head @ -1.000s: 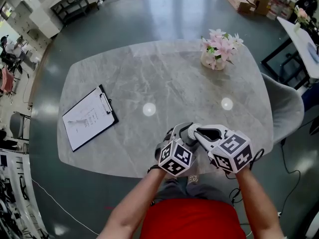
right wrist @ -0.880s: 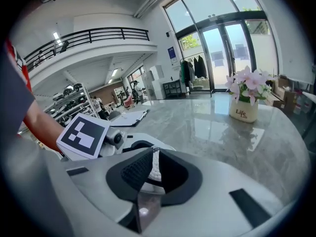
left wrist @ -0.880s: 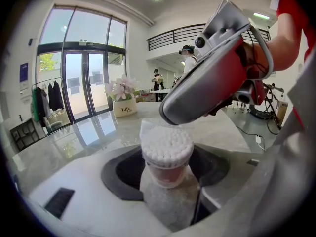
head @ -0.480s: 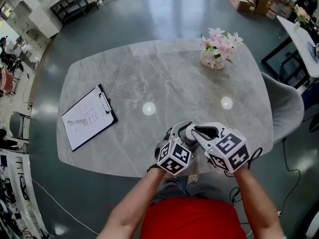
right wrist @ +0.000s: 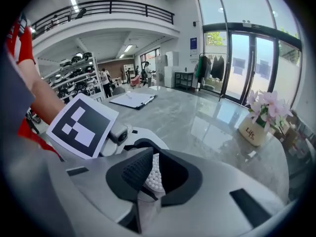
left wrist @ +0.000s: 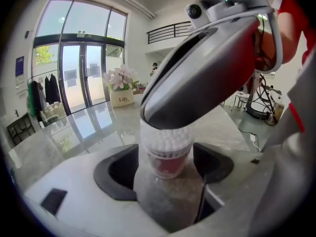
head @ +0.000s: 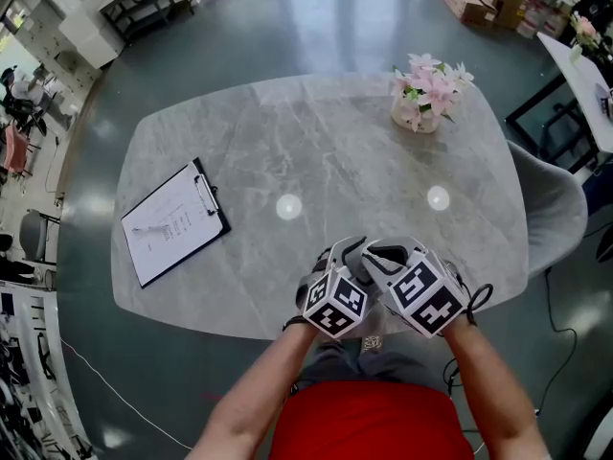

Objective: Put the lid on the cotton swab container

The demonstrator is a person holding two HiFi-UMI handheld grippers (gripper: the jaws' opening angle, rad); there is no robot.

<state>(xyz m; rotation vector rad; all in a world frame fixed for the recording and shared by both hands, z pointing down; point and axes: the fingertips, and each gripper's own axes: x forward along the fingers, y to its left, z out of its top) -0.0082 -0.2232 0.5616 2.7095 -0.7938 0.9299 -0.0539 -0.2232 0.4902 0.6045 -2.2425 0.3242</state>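
Note:
The cotton swab container [left wrist: 166,154], clear plastic with a red label and packed with white swabs, stands upright on the grey table between my left gripper's [left wrist: 165,169] jaws. Those jaws are opening and their dark pads [left wrist: 116,169] stand clear of its sides. My right gripper [right wrist: 153,174] sits right over the container's top, shut on the clear lid [right wrist: 148,201], with swab tips [right wrist: 154,172] showing between its pads. In the head view both grippers, left [head: 350,257] and right [head: 383,257], meet near the table's front edge and hide the container.
A clipboard [head: 174,221] with a sheet lies at the table's left. A vase of pink flowers [head: 421,99] stands at the far right. The marble table [head: 287,142] ends just below the grippers. A grey chair [head: 551,209] stands at the right side.
My right gripper has shifted left and a little nearer, coming in over the left gripper. The left gripper has stayed in place.

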